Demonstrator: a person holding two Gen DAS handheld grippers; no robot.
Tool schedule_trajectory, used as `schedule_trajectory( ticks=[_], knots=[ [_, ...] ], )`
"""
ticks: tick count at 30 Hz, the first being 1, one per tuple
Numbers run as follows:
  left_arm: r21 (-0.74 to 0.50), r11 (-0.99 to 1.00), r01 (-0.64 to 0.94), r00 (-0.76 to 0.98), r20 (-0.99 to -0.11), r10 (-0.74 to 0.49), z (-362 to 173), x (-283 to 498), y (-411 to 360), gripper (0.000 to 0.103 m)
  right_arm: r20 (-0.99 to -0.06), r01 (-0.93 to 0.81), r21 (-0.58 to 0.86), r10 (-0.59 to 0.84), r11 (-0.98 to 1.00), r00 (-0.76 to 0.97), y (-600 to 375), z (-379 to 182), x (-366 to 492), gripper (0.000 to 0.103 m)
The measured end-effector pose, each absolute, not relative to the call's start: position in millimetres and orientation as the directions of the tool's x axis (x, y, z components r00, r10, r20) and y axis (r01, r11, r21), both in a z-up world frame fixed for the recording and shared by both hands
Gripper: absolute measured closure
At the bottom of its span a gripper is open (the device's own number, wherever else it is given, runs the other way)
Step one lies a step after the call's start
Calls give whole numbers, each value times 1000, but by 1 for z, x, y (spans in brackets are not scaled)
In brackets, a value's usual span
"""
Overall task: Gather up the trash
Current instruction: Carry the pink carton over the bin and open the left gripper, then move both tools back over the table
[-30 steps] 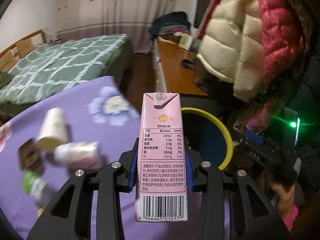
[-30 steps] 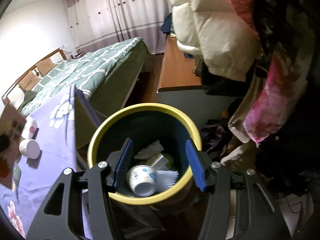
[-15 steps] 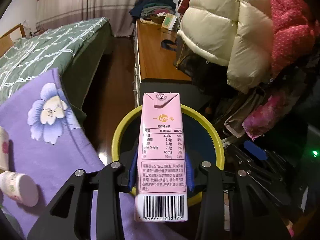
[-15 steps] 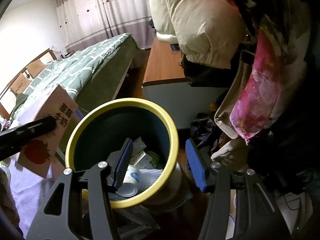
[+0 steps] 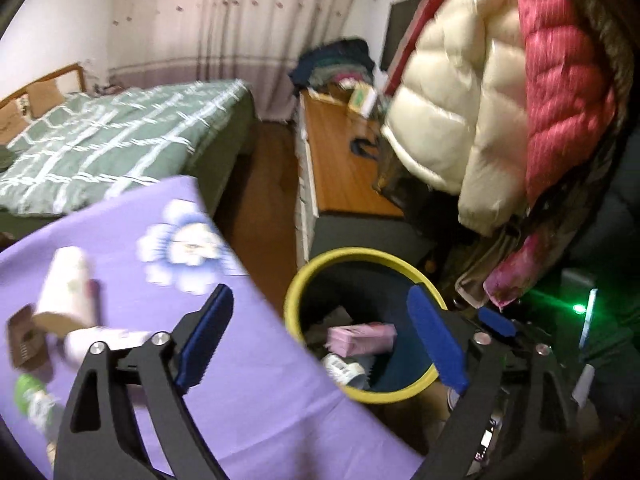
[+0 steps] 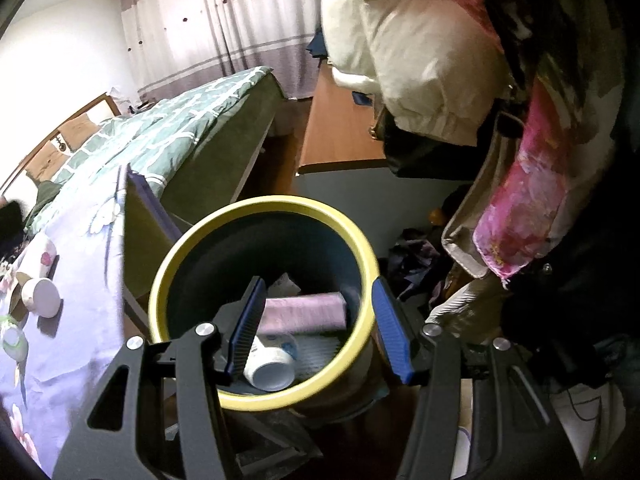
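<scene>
1. The yellow-rimmed bin [image 6: 362,248] stands on the floor just beside the corner of the purple flowered cloth [image 5: 256,392]. It looks rigid and steady; nothing needs to grip it, only to drop into its wide mouth.
2. The pink carton [image 6: 304,312] lies on its side inside the bin, on top of other rubbish. No pad touches it.
3. On the cloth, a tall paper cup [image 5: 64,284] lies tipped over, blurred. I judge it light and easily crushed, so a soft pinch across the middle of its wall suits it, not the thin rim.
4. Touching it lies a small white bottle [image 5: 108,344], likely light, smooth and prone to roll; take it across its body.
5. A white paper cup [image 6: 272,364] rests in the bin beneath the carton.
6. The left gripper [image 5: 320,340] hangs above the cloth's edge with jaws opening, nothing between them.
7. The right gripper [image 6: 320,328] hovers over the bin, jaws partly spread and empty.
</scene>
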State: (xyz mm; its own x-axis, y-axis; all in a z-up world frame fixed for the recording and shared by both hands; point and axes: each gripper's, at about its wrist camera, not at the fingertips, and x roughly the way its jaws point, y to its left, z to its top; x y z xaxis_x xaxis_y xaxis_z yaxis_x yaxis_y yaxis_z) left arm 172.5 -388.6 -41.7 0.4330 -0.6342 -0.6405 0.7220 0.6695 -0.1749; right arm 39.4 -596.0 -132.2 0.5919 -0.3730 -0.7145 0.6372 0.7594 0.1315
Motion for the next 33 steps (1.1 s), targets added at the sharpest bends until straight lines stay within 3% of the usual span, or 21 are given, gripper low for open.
schedule_trajectory(
  ticks=[12,27,29,33],
  knots=[
    [-133,872,472,722,-509,-468,0,171,-188,8,-697,524,110,-310,845,646,-523,-116,83,48],
    [-111,978,176,838,-505,-208,-40,223,-27,8,-704,353,76,-201,933,681,-397,-105,166,48],
    [-111,982,152,837,-514,-188,-50,231,-20,8,-704,340,84,-186,937,685,-387,-105,173,45],
    [-116,985,129,831,-530,-171,-67,239,-14,8,-695,326,94,-172,941,698,-363,-103,191,29]
  ],
)
